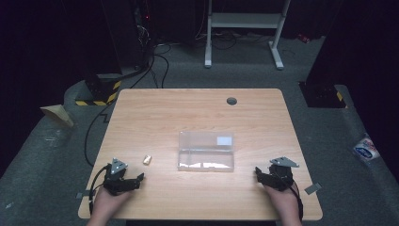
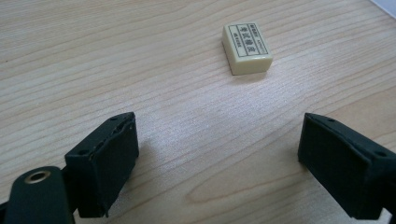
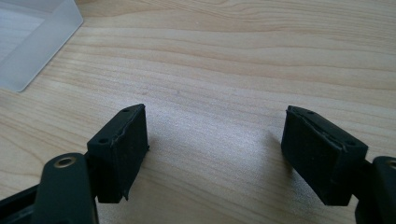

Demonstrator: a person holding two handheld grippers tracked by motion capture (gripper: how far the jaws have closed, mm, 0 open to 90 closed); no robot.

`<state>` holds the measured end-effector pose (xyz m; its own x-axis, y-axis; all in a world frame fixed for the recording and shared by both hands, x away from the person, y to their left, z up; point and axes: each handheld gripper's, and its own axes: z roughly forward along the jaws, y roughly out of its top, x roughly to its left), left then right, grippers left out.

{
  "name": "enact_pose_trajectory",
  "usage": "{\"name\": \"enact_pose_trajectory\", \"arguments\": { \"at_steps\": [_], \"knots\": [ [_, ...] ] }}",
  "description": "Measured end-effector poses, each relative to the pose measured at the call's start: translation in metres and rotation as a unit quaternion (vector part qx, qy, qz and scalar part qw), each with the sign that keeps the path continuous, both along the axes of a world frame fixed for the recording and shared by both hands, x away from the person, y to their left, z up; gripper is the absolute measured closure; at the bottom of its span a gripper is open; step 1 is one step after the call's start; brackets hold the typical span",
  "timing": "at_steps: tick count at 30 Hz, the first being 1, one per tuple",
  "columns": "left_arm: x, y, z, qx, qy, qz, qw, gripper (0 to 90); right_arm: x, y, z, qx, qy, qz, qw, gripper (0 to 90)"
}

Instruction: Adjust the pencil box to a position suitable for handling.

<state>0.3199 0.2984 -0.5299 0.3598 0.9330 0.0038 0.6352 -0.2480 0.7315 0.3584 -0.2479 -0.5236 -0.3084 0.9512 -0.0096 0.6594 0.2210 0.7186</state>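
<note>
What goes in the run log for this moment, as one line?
left hand-held gripper: open, short of eraser | right hand-held gripper: open, holding nothing | clear plastic box: mid-table | eraser: apart from box

Ahead of my left jaws, the eraser point(image 2: 246, 48) carries a framed black label of Chinese characters, too small for me to read surely.

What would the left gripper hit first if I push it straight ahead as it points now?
Probably the eraser. The left gripper has its jaws open over bare table, and the eraser lies ahead, slightly right of the midline. It might slip just inside the right jaw; depth is hard to judge.
</note>
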Motion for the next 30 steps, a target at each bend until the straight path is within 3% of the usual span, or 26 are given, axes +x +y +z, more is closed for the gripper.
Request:
{"name": "enact_pose_trajectory", "arguments": {
  "at_steps": [8, 12, 14, 24, 30],
  "knots": [
    [0.001, 0.002, 0.002, 0.006, 0.008, -0.014, 0.9999, 11.5, 0.001, 0.001, 0.0, -0.001, 0.0, 0.001, 1.0, 22.5],
    [0.002, 0.001, 0.004, 0.015, 0.017, -0.007, 0.9997, 11.5, 0.001, 0.001, 0.0, -0.002, -0.002, 0.004, 1.0, 21.5],
    [0.002, 0.0, 0.006, 0.019, 0.012, -0.006, 0.9997, 11.7, 0.001, 0.001, 0.0, -0.002, 0.0, 0.005, 1.0, 20.8],
    [0.007, -0.005, 0.015, -0.001, -0.016, -0.003, 0.9999, 13.1, 0.0, 0.001, 0.0, -0.002, -0.001, 0.007, 1.0, 21.0],
    [0.011, -0.015, 0.02, -0.003, -0.022, -0.02, 0.9995, 14.2, 0.0, 0.001, 0.0, -0.003, 0.0, 0.006, 1.0, 21.3]
  ]
}}
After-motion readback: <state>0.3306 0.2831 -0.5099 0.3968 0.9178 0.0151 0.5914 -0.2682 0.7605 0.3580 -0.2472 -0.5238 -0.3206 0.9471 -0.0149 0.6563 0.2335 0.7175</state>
